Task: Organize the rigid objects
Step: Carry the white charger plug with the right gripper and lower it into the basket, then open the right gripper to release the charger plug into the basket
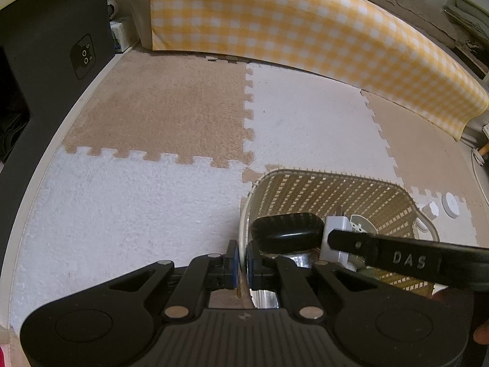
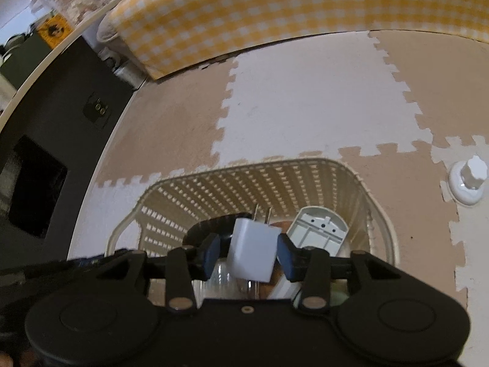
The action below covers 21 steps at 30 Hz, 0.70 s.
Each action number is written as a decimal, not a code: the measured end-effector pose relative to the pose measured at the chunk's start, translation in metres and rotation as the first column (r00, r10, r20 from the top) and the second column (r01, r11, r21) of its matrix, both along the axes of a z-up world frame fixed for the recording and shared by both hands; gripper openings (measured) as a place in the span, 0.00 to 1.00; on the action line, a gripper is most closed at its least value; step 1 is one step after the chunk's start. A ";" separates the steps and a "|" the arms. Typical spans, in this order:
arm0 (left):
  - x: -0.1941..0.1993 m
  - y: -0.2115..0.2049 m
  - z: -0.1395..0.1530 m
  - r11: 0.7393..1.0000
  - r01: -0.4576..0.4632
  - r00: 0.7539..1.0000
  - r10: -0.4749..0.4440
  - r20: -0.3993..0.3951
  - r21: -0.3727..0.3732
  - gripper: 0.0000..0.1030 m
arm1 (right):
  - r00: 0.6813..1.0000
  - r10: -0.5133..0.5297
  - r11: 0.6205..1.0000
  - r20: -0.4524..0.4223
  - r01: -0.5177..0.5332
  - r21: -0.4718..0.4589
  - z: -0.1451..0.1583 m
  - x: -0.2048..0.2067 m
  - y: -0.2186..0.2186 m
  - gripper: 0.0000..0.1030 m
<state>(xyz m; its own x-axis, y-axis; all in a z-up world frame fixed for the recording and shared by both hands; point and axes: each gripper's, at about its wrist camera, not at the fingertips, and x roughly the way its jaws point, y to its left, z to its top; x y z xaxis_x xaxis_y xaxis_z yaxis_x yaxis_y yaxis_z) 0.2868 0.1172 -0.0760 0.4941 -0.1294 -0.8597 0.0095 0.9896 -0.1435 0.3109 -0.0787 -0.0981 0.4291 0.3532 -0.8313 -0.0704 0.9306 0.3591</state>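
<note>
only the left wrist view shows the left gripper (image 1: 241,264) clamped on the basket (image 1: 305,173) rim; the right view shows the right gripper (image 2: 249,255) holding the white plug adapter (image 2: 253,250) over the basket.

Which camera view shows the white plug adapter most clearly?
The right wrist view: the white plug adapter sits between the right gripper pads, prongs visible, over the basket. The left wrist view shows only part of it behind a black finger.
</note>
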 end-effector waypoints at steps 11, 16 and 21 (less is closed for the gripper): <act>0.000 0.000 0.000 1.000 0.001 1.000 -0.001 0.000 -0.001 0.05 | 0.999 -0.023 1.000 -0.031 0.024 0.012 -0.015 0.010 0.005 0.36; -0.001 0.000 0.000 1.000 0.003 1.000 -0.003 -0.001 -0.004 0.05 | 0.999 -0.026 1.000 -0.031 0.025 -0.009 -0.020 0.010 0.000 0.29; 0.000 0.000 -0.001 1.000 0.000 1.000 0.000 -0.002 -0.004 0.05 | 1.000 -0.006 0.997 -0.013 0.005 -0.071 -0.018 0.008 0.004 0.28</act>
